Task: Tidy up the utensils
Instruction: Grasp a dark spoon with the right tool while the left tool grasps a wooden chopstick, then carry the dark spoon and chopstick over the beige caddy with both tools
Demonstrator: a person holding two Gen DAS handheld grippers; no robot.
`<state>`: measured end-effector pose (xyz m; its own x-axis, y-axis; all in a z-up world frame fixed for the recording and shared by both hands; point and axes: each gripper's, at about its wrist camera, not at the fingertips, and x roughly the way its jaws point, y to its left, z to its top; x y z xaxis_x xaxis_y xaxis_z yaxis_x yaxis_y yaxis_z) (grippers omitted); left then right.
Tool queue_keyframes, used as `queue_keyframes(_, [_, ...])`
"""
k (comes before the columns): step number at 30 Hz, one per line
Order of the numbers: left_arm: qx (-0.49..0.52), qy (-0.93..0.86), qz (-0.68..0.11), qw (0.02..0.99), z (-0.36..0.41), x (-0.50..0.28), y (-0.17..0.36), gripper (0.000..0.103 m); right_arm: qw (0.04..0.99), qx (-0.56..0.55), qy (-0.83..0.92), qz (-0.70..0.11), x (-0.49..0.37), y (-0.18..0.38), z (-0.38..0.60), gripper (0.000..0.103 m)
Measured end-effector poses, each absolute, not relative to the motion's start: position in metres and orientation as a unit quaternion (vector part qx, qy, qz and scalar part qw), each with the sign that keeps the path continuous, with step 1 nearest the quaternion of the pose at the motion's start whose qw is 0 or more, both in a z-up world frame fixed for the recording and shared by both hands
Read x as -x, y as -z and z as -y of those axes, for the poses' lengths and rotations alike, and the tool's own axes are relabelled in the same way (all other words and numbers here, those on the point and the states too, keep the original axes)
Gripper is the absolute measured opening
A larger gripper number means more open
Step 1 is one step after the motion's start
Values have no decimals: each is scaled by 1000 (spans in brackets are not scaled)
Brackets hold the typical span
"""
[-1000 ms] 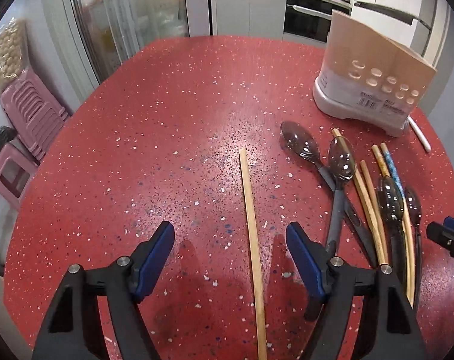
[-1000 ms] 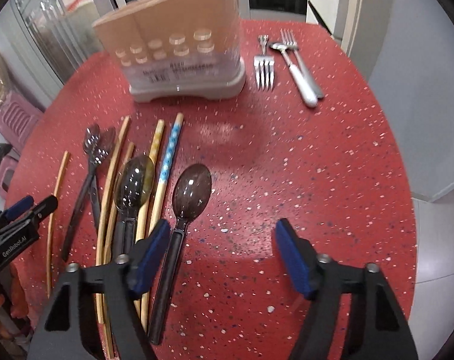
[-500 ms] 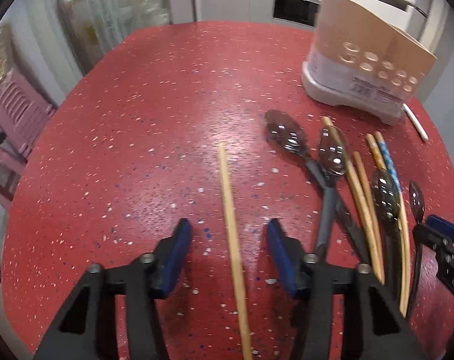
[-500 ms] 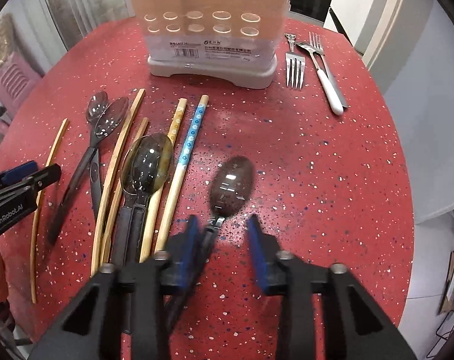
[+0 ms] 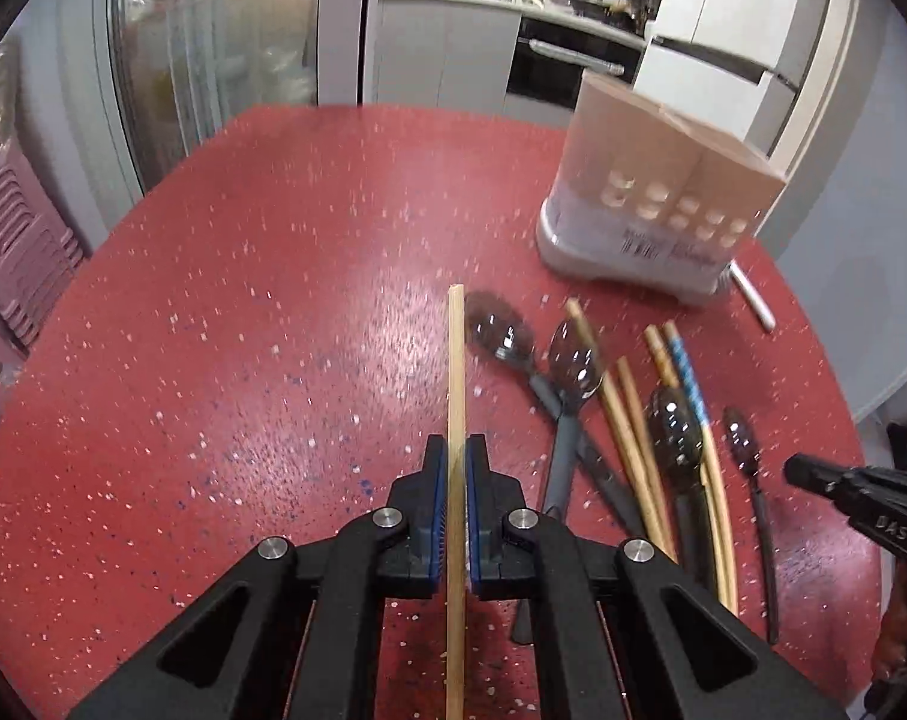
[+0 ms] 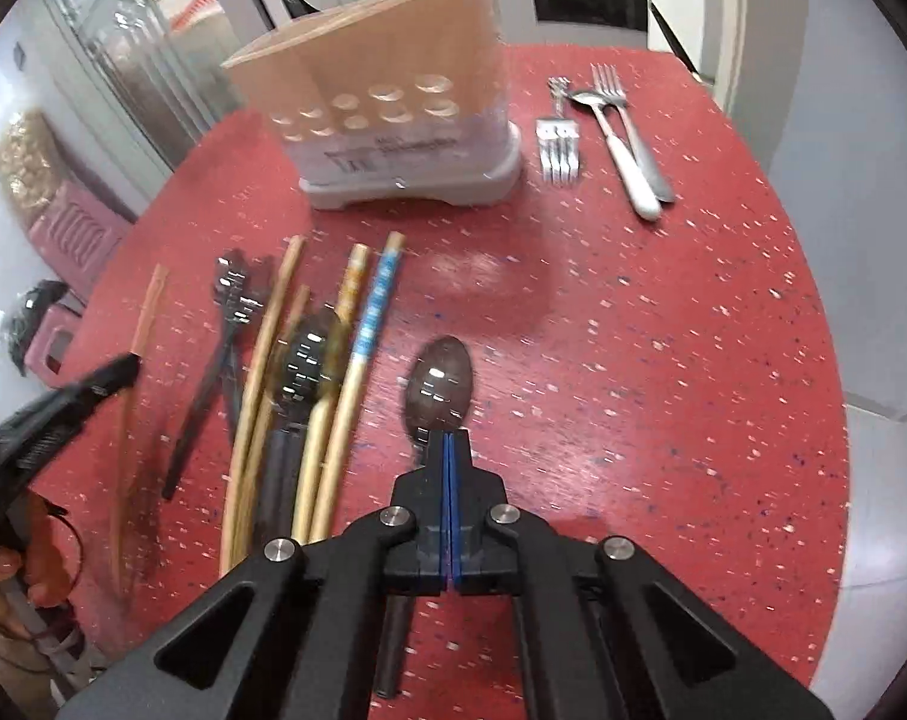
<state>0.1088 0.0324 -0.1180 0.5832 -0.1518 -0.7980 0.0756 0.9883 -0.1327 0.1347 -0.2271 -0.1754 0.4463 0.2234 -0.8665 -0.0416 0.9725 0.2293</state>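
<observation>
Left claw (image 5: 455, 468) clamps a plain wooden chopstick (image 5: 455, 360) at frame centre; right claw (image 6: 449, 456) pinches a dark translucent plastic spoon (image 6: 440, 381) over the red speckled table (image 6: 663, 360).

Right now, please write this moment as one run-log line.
left gripper: jaws shut on chopstick | right gripper: jaws shut on dark spoon | utensil holder: not yet loaded

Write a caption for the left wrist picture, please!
Left gripper shut on a wooden chopstick above the red table.

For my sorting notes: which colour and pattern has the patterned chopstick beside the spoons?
Blue with small white marks on the patterned chopstick; the right wrist view shows it best.
</observation>
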Motion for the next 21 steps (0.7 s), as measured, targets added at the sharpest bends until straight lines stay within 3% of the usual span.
queue_keyframes(4, [34, 64, -443, 894, -29, -112, 111, 28, 827, -105, -78, -547, -143, 181, 231, 3])
queue_keyframes(6, [29, 64, -441, 895, -26, -113, 111, 28, 827, -96, -79, -548, -141, 181, 227, 16])
queue_keyframes(7, [29, 65, -440, 895, -28, -110, 111, 28, 827, -92, -81, -548, -142, 181, 224, 35])
queue_keyframes(9, [29, 68, -440, 895, -28, -105, 111, 28, 827, -76, -80, -552, -142, 181, 214, 45])
queue_keyframes(12, [33, 71, -442, 894, -29, -102, 114, 28, 820, -42, -61, -568, -146, 189, 199, 43])
queue_keyframes(16, [37, 69, -439, 895, -34, -96, 115, 28, 821, 29, -40, -568, -147, 193, 178, 13])
queue_keyframes(21, [51, 67, -429, 900, -41, -91, 110, 28, 821, -5, -60, -568, -145, 193, 187, 12])
